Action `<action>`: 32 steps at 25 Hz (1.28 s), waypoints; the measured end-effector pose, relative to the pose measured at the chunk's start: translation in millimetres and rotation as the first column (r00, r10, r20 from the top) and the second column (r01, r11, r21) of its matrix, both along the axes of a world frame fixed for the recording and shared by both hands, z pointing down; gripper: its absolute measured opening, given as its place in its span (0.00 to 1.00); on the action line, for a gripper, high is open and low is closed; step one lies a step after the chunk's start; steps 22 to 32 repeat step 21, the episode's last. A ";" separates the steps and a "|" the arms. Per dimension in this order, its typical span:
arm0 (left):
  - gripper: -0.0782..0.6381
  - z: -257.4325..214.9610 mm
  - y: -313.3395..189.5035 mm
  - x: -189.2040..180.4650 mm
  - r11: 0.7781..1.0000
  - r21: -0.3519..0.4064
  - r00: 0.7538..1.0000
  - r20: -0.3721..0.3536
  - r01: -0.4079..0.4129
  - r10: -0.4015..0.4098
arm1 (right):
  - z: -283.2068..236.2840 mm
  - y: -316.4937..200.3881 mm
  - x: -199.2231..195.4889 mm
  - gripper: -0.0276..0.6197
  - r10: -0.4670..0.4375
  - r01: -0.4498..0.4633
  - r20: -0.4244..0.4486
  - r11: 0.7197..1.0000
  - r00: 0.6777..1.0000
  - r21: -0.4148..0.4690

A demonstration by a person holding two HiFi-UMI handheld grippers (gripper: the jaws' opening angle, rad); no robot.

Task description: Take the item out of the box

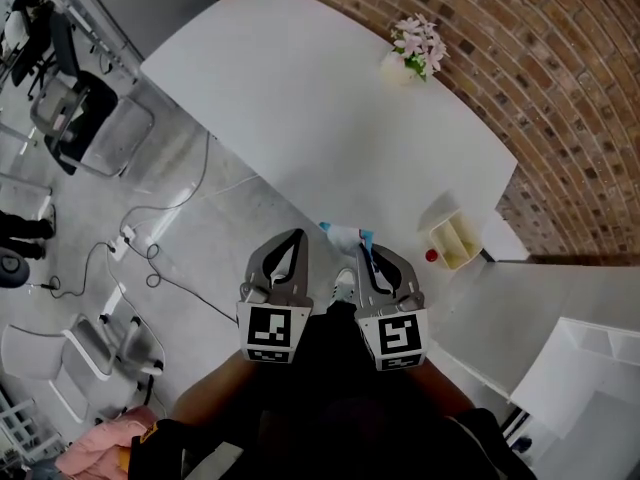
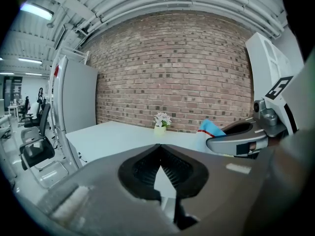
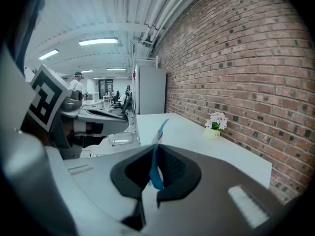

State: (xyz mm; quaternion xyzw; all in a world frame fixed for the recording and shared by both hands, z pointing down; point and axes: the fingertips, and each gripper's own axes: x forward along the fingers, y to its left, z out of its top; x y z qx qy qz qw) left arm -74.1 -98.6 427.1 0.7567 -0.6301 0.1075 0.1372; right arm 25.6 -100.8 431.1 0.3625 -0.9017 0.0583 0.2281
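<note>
My right gripper (image 1: 364,246) is shut on a thin blue and white packet (image 1: 343,235), whose edge stands up between the jaws in the right gripper view (image 3: 156,154). From the left gripper view the same packet (image 2: 210,129) pokes out past the right gripper (image 2: 241,139). My left gripper (image 1: 297,236) is shut with nothing in it; its tips meet (image 2: 158,147). Both are held side by side close to my body, at the near edge of the white table (image 1: 300,98). A small open cream box (image 1: 452,240) sits on the table's right end, right of the grippers.
A pot of pink flowers (image 1: 412,50) stands at the table's far side by the brick wall (image 1: 560,88). A small red thing (image 1: 431,256) lies beside the box. Office chairs (image 1: 95,128) and cables (image 1: 140,248) are on the floor to the left.
</note>
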 end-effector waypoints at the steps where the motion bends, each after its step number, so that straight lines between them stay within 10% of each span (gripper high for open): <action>1: 0.12 -0.5 -1.0 1.4 1.000 0.001 1.000 0.001 -0.003 0.003 | 0.5 -0.6 0.7 0.05 0.001 -0.001 0.000 1.000 1.000 -0.003; 32: 0.12 -1.6 -8.6 6.1 1.000 0.009 1.000 0.007 -0.020 0.020 | 4.7 -9.0 7.8 0.05 0.030 -0.030 0.011 0.999 0.999 -0.019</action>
